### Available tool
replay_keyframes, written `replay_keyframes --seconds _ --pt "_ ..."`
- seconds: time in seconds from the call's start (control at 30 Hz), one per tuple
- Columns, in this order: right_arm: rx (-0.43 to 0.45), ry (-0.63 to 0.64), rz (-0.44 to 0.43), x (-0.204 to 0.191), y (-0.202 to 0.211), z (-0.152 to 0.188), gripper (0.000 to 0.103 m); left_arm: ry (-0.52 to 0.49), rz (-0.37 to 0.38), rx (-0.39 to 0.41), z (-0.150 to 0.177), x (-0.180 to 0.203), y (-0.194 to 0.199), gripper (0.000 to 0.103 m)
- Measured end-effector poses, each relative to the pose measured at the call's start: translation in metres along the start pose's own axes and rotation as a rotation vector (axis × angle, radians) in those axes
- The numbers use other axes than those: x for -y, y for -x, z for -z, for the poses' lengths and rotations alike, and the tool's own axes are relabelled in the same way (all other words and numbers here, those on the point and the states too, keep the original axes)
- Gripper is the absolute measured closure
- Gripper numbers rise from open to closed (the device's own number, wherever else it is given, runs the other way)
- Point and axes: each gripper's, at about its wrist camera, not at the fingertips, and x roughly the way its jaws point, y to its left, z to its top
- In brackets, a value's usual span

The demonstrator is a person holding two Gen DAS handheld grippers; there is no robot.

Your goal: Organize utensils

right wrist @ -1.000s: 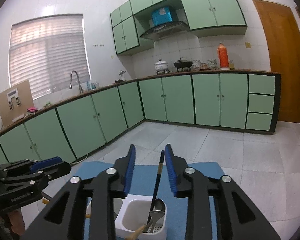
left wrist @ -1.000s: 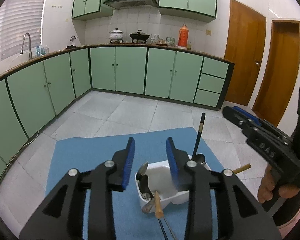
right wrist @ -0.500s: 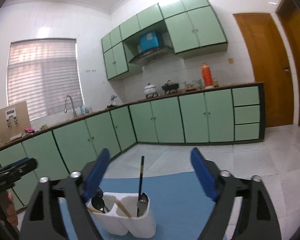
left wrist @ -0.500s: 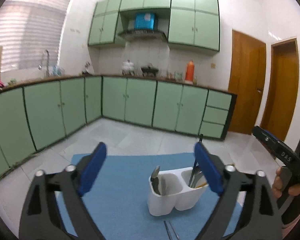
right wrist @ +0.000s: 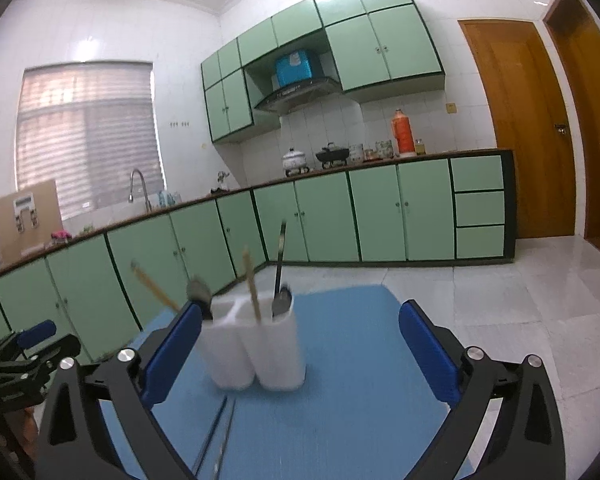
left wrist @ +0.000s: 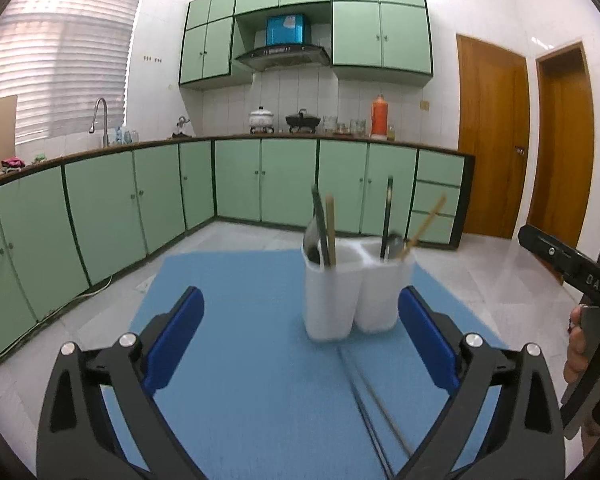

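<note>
Both jaws have widened, empty, over blue mat holding blurry, seemingly white caddy.

Blue mat open left of and in front of the white utensil holder. Thin rods lie near it on the mat. Handles stick up above the holder's rim.

Two fisheye wrist cameras look forward and slightly downward across a blue mat, each from just behind its own spread black fingers with blue pads. The left wrist view sits low and near a white two-compartment utensil holder, facing the green cabinets and the wooden doors. The right wrist view sees the same holder from its other side, sharing the mat, cabinets and window wall.
</note>
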Motion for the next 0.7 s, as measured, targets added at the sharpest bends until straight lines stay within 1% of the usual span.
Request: replay_keyframes --seconds 0.1,0.27,0.4,0.57,0.7 --pt "-0.029 0.04 0.008 -0.009 0.008 0.024 0.006 0.002 -0.011 -0.026 0.021 -0.002 0.003 0.008" --pt "-0.069 0.079 0.018 -0.022 0.019 0.062 0.006 0.042 -0.025 -0.06 0.057 -0.01 0.007 0.008" --pt "-0.083 0.08 0.025 -0.032 0.028 0.095 0.006 0.052 -0.038 -0.061 0.087 -0.011 0.015 0.008" --pt "-0.079 0.093 0.023 -0.047 0.04 0.129 0.006 0.053 -0.055 -0.066 0.116 -0.014 0.02 0.008" --pt "-0.073 0.104 0.015 -0.055 0.047 0.146 0.006 0.052 -0.071 -0.07 0.134 -0.019 0.024 0.008"
